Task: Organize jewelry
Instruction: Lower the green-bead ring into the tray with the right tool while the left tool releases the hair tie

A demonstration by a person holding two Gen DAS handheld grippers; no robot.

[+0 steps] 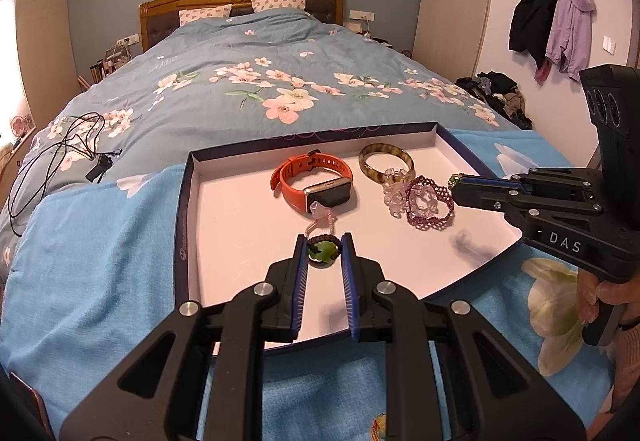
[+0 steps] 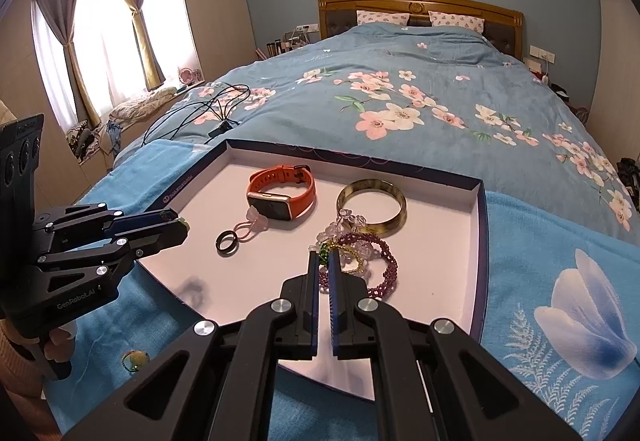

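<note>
1. On the bed sits a flat tray [image 1: 188, 201] with a low rim, and most of the jewelry lies in it.
2. The left tongs [image 1: 323, 241] are clenched on a small green charm [image 1: 322, 251] with a dark cord, held over the near part of the tray.
3. The right tongs [image 2: 324, 261] are squeezed almost closed on a thin gold chain [image 2: 354, 261] with green beads. The chain sits by the purple beads [image 2: 386, 261] at the right side of the tray.
4. I think both pieces are very light and floppy. They could swing or slip, so it seems best to pinch the cord or a bead with the tips.
5. The gold chain touches the purple beads and the clear beads [image 2: 344, 225]. I think it may snag them if pulled fast.
6. The bangle [image 2: 372, 205] looks hard and smooth. I think it could crack if dropped, so grab its rim.
7. The watch [image 2: 280, 193] has a bendy band, which looks easy to hold.
8. A black ring [image 2: 227, 241] lies beside a pink charm [image 2: 254, 215]. I cannot tell if they are tied together.
9. The left tongs hide part of that ring in their own view.
10. One small bracelet [image 2: 134, 359] lies off the tray on the towel [image 2: 540, 241]. It is too small to see well.
</note>
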